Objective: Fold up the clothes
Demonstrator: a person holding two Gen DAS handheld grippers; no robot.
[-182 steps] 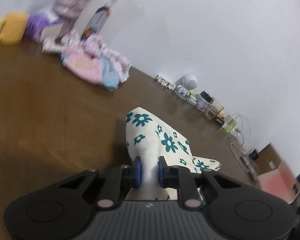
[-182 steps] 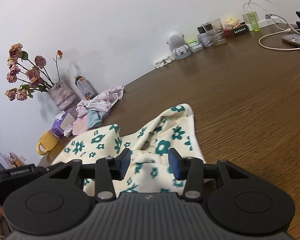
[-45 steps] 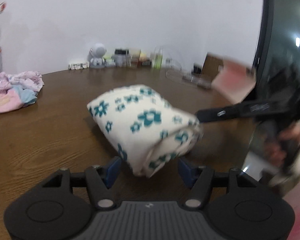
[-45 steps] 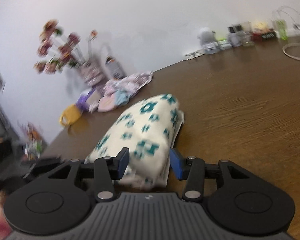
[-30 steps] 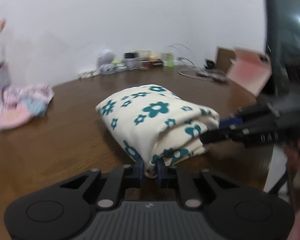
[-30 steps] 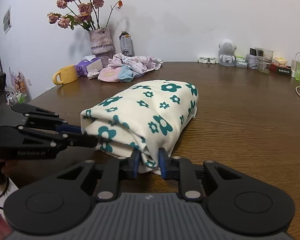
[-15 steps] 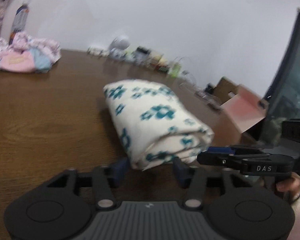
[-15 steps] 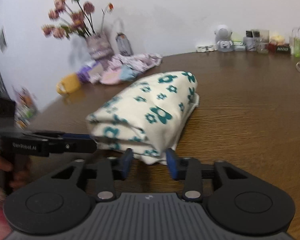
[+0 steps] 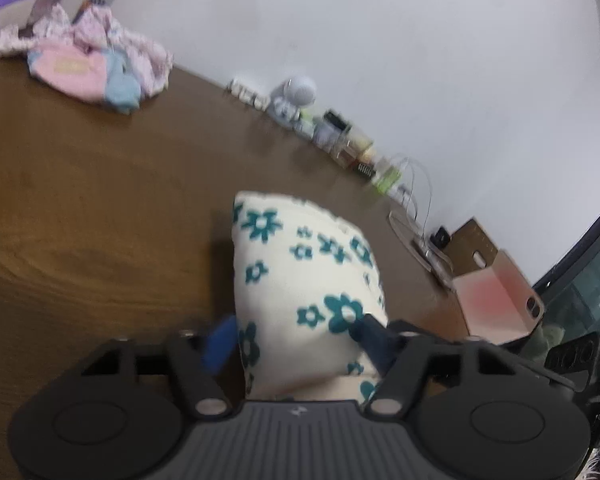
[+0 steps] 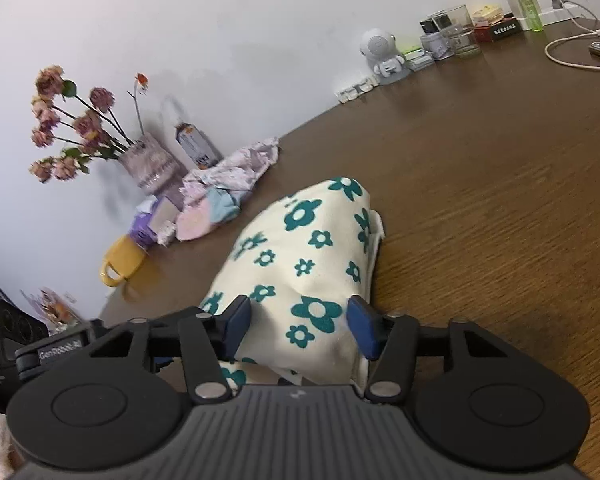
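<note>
Cream flowered bundle (image 9: 300, 280) lies on the table between both spread claws, left (image 9: 296, 340) and right (image 10: 300, 324).

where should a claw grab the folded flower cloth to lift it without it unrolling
Best guess: take the folded flower cloth at its near short end, coming in level with the wooden table, fingers above and below so all layers are pinched. The loose edges show along its right side, so a one-layer top grip would likely let it open.
</note>
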